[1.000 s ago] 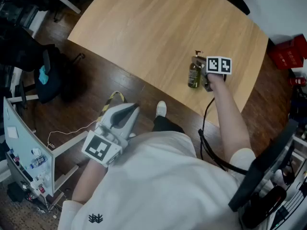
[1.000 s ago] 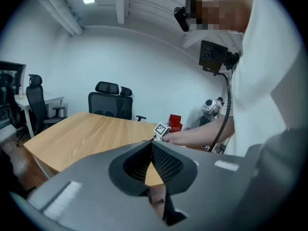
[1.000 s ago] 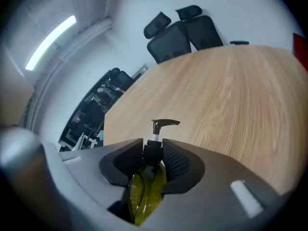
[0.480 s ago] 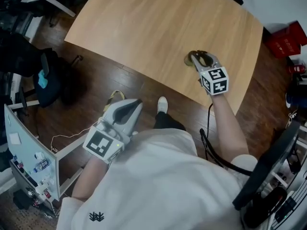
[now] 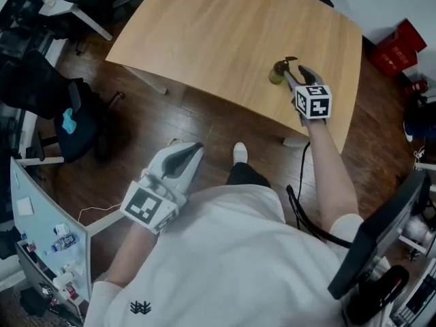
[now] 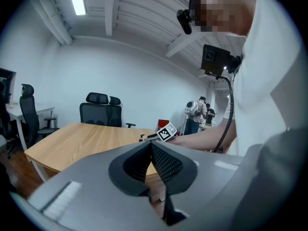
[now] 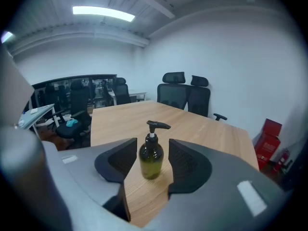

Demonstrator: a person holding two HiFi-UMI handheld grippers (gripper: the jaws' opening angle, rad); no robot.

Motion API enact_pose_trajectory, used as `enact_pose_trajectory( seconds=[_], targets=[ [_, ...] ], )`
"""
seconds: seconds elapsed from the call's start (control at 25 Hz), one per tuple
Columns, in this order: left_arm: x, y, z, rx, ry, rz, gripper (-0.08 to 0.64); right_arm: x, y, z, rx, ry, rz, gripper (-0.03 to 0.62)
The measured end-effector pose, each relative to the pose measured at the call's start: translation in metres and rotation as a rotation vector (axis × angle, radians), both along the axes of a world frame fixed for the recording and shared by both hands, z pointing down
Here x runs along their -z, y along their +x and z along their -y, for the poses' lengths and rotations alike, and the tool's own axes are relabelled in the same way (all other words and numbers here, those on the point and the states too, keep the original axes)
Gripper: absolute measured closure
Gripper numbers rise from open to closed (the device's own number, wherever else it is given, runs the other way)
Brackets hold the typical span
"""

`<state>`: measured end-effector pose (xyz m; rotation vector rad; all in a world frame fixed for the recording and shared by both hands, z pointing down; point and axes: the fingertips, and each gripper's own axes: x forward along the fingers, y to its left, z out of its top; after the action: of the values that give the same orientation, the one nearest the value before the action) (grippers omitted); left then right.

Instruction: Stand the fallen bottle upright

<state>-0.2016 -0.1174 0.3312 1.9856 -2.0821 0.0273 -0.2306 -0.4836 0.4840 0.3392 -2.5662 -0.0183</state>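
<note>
The dark olive pump bottle (image 7: 151, 159) stands upright on the wooden table (image 7: 202, 129), near its front edge. From above, the bottle (image 5: 277, 73) shows just left of the right gripper's tips. My right gripper (image 7: 152, 153) is open, with one pad on each side of the bottle and a narrow gap on both sides. In the head view the right gripper (image 5: 293, 75) reaches over the table edge. My left gripper (image 5: 193, 148) hangs off the table by the person's lap. In its own view the left gripper (image 6: 151, 147) is shut on nothing.
The table (image 5: 225, 39) is bare apart from the bottle. Black office chairs (image 7: 185, 97) stand behind it. A red box (image 5: 397, 46) sits on the floor to the right, and a dark chair with a teal item (image 5: 68, 114) to the left.
The right gripper carried the bottle a little farther from me and set it upright. Its jaws now stand apart from the bottle. The left gripper has hardly moved.
</note>
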Motion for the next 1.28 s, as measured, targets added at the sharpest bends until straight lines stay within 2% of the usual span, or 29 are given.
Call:
enact_pose_trajectory(
  seconds=[0.12,0.24,0.32,0.44,0.52,0.64,0.8,1.0,1.28],
  targets=[
    [-0.003,0.007,-0.037,-0.004,0.035,0.002,0.561,0.02,0.037,-0.028,-0.066,-0.001,0.044,0.382],
    [-0.011,0.016,-0.076,-0.035,0.049,0.005,0.561,0.036,0.08,-0.084,-0.098,-0.013,0.091,0.382],
    [-0.021,0.025,-0.104,-0.074,0.056,-0.003,0.561,0.04,0.115,-0.136,-0.119,-0.027,0.118,0.382],
    [-0.054,0.041,-0.154,-0.193,0.055,-0.022,0.561,0.025,0.178,-0.238,-0.195,-0.091,0.178,0.383],
    [-0.071,0.042,-0.182,-0.253,0.044,-0.024,0.561,0.025,0.202,-0.298,-0.229,-0.138,0.233,0.385],
    [-0.079,0.047,-0.203,-0.284,0.031,-0.019,0.561,0.045,0.229,-0.353,-0.22,-0.151,0.269,0.385],
    [-0.073,0.069,-0.209,-0.326,0.035,0.013,0.561,0.066,0.275,-0.4,-0.213,-0.117,0.267,0.385],
    [-0.063,0.12,-0.213,-0.383,0.045,0.029,0.561,0.074,0.323,-0.447,-0.198,-0.109,0.263,0.388],
    [-0.064,0.225,-0.241,-0.439,0.038,0.003,0.561,0.085,0.402,-0.509,-0.157,-0.125,0.283,0.39]
  ],
)
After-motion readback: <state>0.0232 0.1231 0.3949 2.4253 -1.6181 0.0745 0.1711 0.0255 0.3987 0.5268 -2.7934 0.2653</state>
